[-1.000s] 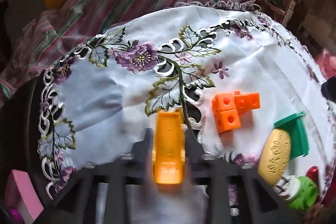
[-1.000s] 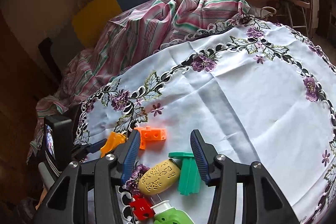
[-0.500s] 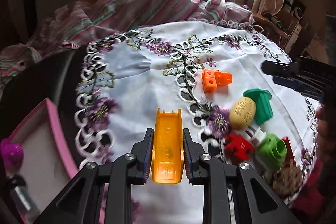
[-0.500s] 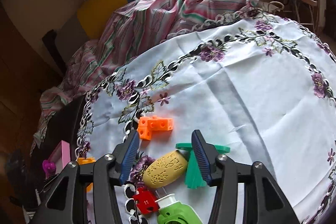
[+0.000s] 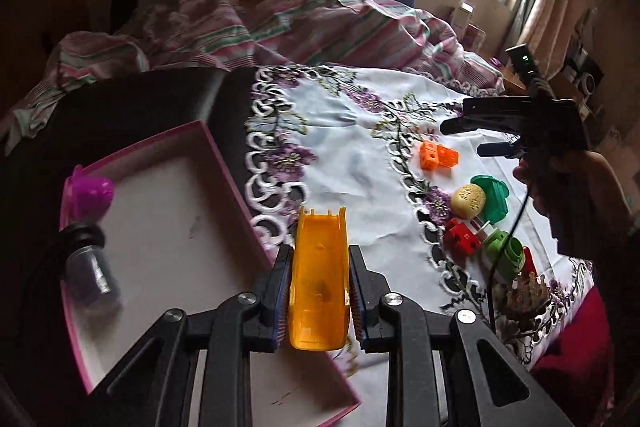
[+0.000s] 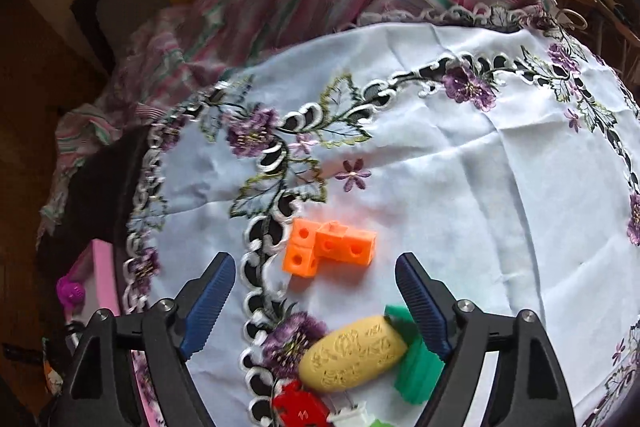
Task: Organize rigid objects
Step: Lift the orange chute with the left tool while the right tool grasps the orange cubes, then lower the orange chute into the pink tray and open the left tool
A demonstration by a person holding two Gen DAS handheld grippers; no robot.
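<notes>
My left gripper [image 5: 319, 259] is shut on an orange plastic slide piece [image 5: 319, 279], held over the right edge of a pink-rimmed box [image 5: 168, 239] at the table's left. My right gripper [image 6: 316, 271] is open wide, hovering just before the orange cube block [image 6: 328, 247]; it also shows in the left wrist view [image 5: 468, 137]. A yellow embossed oval [image 6: 354, 357], a green piece [image 6: 416, 367] and a red piece [image 6: 298, 411] lie below it on the white embroidered cloth [image 6: 460, 187].
The box holds a purple toy [image 5: 90, 193] and a small dark bottle [image 5: 90, 267]. A light-green cylinder toy [image 5: 506, 255] and a spiky brown object [image 5: 524, 293] lie near the table's right edge. A striped cloth [image 5: 280, 27] covers the far side.
My left gripper has carried the orange slide piece back and left, from over the cloth to the box's edge. My right gripper has opened wider and moved toward the orange cube block.
</notes>
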